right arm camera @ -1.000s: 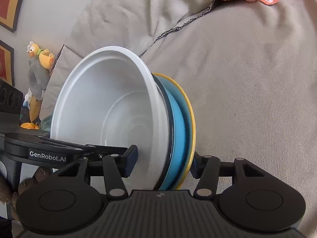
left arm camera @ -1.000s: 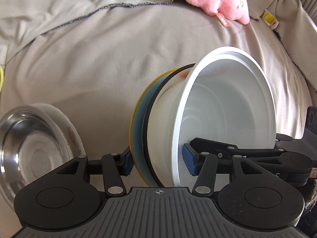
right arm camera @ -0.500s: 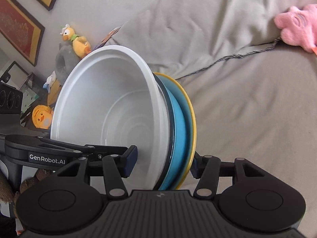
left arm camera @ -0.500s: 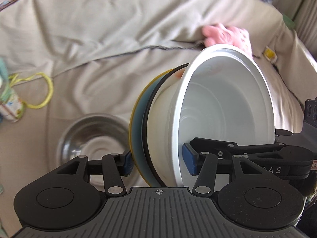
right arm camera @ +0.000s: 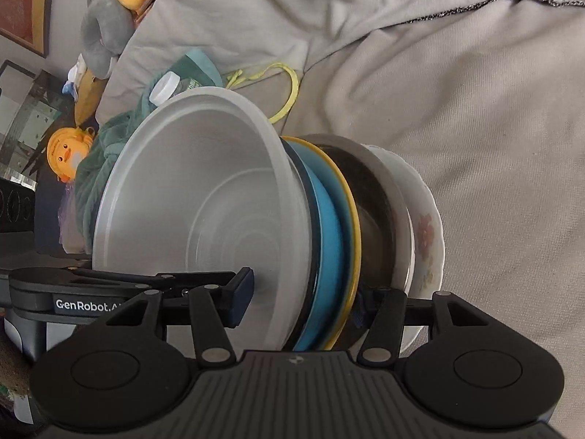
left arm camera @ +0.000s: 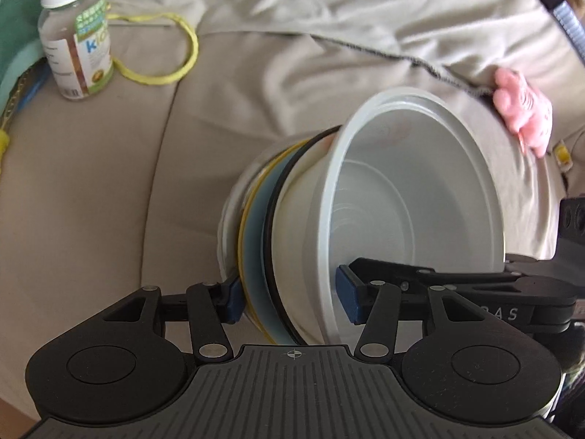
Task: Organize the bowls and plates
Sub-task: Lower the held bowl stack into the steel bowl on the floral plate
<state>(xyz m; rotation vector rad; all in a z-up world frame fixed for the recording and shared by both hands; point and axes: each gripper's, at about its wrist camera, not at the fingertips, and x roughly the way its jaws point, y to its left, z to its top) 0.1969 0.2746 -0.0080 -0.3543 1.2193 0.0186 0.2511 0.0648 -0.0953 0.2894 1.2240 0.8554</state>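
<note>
Left wrist view looks down on a stack of dishes carried on edge above a beige sofa cushion. The left gripper has its jaws clamped across the stack: one blue pad presses the inside wall of the white plastic bowl, the other sits against the back of the blue plate with a yellow rim. A thin black rim shows between that plate and the bowl; what it belongs to cannot be made out here. Behind the plate a pale edge peeks out, mostly hidden. The right gripper's arm enters from the right of the bowl and reaches into it; its far finger is out of sight in this view.

From the right wrist view, the right gripper also grips the stack, one pad inside the white plastic bowl, the other hidden behind the blue plate's rim, so its contact point is hard to see. Just behind the plate lie a steel bowl and a floral white plate, whose lower edges are cut off by the gripper body; whether they touch the held stack cannot be told.

Left of the bowl, well apart, stand a vitamin bottle and a yellow cord loop. A pink plush toy lies right of the bowl, partly covered by its rim. Motion blur softens the cushion folds.
</note>
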